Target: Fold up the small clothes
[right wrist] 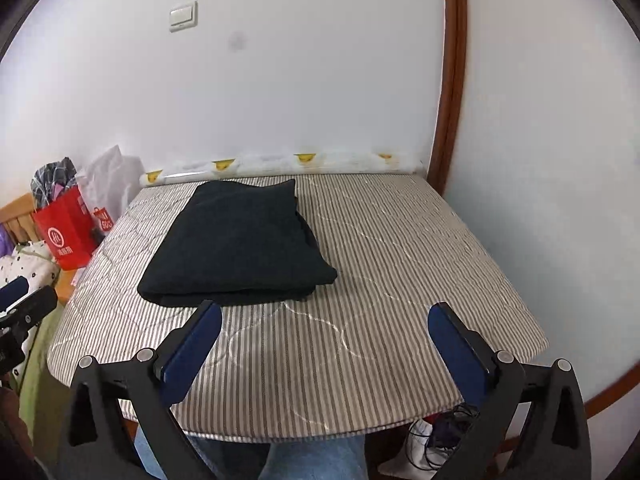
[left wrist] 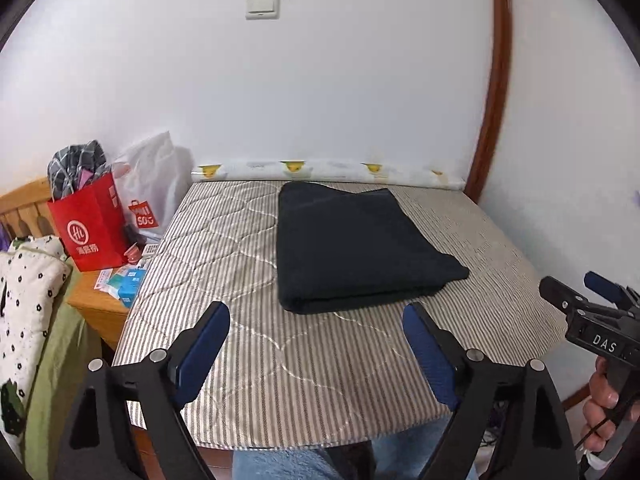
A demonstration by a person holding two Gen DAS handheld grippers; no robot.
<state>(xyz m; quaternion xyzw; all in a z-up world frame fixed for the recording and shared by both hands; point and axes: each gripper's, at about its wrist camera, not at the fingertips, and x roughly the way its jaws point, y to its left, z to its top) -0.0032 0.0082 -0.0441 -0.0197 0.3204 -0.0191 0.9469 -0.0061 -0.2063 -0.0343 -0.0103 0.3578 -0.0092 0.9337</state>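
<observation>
A dark navy garment [left wrist: 356, 248] lies folded into a thick rectangle on the striped quilted tabletop [left wrist: 248, 352], toward the far side. In the right wrist view the same folded garment [right wrist: 240, 244] sits left of centre. My left gripper [left wrist: 316, 316] hovers open above the near part of the tabletop, short of the garment's front edge, with nothing between its blue pads. My right gripper [right wrist: 324, 320] is also open and empty, to the right of the garment's near corner. The right gripper [left wrist: 588, 300] shows at the right edge of the left wrist view, held by a hand [left wrist: 600, 396].
A red paper bag [left wrist: 94, 228] and a white plastic bag [left wrist: 154, 192] stand on a wooden nightstand [left wrist: 96, 304] at the left, with small boxes beside them. A white wall [left wrist: 320, 92] backs the tabletop. A brown door frame [left wrist: 494, 80] rises at the right. Blue-jeaned legs [right wrist: 312, 460] are below the near edge.
</observation>
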